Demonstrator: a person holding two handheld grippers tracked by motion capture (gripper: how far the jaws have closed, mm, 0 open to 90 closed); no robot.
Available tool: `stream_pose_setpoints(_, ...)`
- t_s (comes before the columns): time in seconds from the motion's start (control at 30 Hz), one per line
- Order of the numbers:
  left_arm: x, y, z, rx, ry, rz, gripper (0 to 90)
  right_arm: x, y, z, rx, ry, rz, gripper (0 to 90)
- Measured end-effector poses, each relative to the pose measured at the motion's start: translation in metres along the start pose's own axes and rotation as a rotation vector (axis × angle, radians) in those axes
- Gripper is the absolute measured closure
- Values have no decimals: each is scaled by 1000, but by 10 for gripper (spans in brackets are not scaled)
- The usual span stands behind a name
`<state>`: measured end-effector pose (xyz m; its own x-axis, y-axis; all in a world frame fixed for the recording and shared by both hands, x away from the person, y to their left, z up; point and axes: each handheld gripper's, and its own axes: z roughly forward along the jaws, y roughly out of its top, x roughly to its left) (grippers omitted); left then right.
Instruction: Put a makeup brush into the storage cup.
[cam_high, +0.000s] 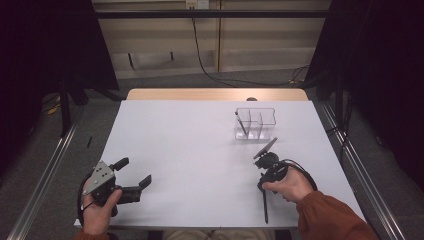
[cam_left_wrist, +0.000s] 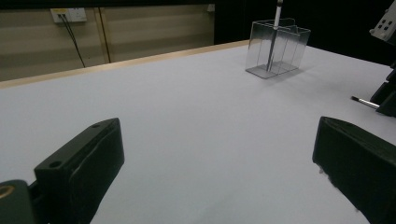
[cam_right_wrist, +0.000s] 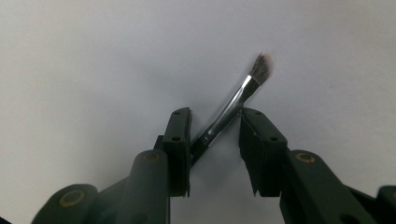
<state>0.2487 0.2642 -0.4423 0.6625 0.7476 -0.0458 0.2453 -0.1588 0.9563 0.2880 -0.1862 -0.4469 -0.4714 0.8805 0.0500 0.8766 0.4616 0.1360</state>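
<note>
1. The table (cam_high: 200, 150) has a white top with a wooden strip along its far edge; most of its surface is bare.
2. A clear plastic organiser (cam_high: 255, 123), split into compartments, stands near the far right corner of the table, well apart from both hands. One dark brush stands tilted in its left compartment (cam_left_wrist: 272, 42).
3. The left claw (cam_high: 134, 176) rests near the near left corner, lying about level and pointing towards the table's middle. The person's left hand (cam_high: 100, 207) grips it from behind. Its jaws stand wide apart with only bare table between them.
4. The right claw (cam_right_wrist: 215, 135) is near the near right edge, held by the person's right hand (cam_high: 288, 186), an orange-brown sleeve behind it. It points down at the table.
5. A makeup brush (cam_right_wrist: 233, 102) lies slantwise between the right claw's jaws, its bristles beyond the fingertips and its thin dark handle running back towards the near edge (cam_high: 265, 205). The jaws are narrowed about it; the left one touches the handle, while whether the right one presses it is unclear.
</note>
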Motion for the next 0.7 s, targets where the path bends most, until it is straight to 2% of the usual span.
stream_pose_setpoints(0.1, 0, 0, 0, 0, 1, -3, 22, 0, 2, 0, 15, -6, 1, 673)
stream_pose_setpoints(0.23, 1, 0, -1, 0, 5, -6, 22, 1, 1, 0, 3, -18, 1, 685)
stream_pose_setpoints(0.47, 1, 0, -1, 1, 5, -6, 22, -4, 0, -1, -1, -12, 19, 788)
stream_pose_setpoints(0.57, 1, 0, -1, 0, 5, -6, 22, -8, -2, -1, -13, 1, 31, 844)
stream_pose_setpoints(0.7, 1, 0, -1, -1, 4, -7, 22, -12, -3, -1, -26, 22, 42, 845)
